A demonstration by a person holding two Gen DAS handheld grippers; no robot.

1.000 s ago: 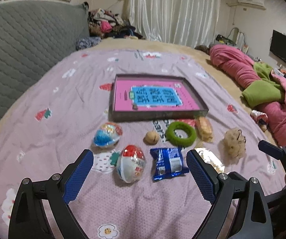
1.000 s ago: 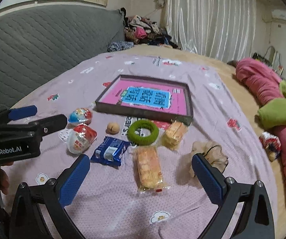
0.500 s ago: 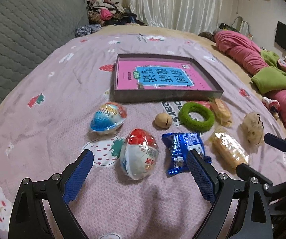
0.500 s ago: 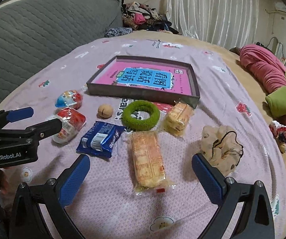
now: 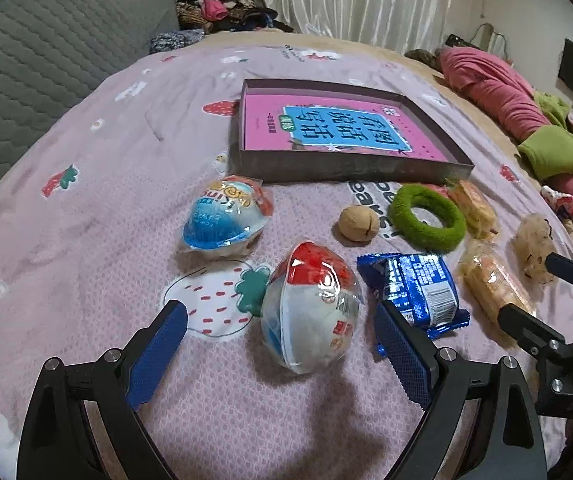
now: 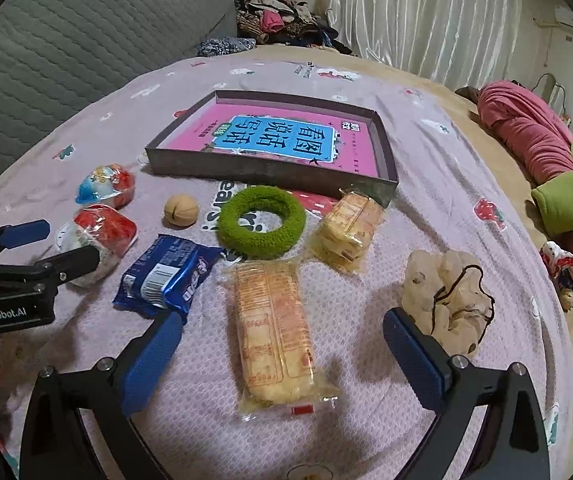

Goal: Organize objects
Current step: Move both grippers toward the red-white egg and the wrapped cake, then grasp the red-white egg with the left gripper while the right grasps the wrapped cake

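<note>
My left gripper (image 5: 282, 332) is open, its fingers on either side of a red-topped wrapped egg toy (image 5: 311, 308), apart from it. A blue-topped egg toy (image 5: 226, 216), a walnut (image 5: 358, 224), a green ring scrunchie (image 5: 427, 216) and a blue snack pack (image 5: 416, 292) lie nearby. My right gripper (image 6: 282, 340) is open around a long cracker packet (image 6: 272, 330). A second cracker packet (image 6: 348, 226) and a beige scrunchie (image 6: 446, 300) lie close. A dark shallow box (image 6: 270, 170) with a pink book inside stands beyond.
All lies on a purple strawberry-print bedspread (image 5: 98, 184). A grey quilted headboard (image 6: 66, 44) is at the left, pink and green bedding (image 6: 546, 160) at the right, and a clothes pile (image 6: 282, 16) at the far side.
Both grippers have moved forward and down toward the items. The red egg toy now sits between my left fingers and the long cracker packet between my right fingers.
</note>
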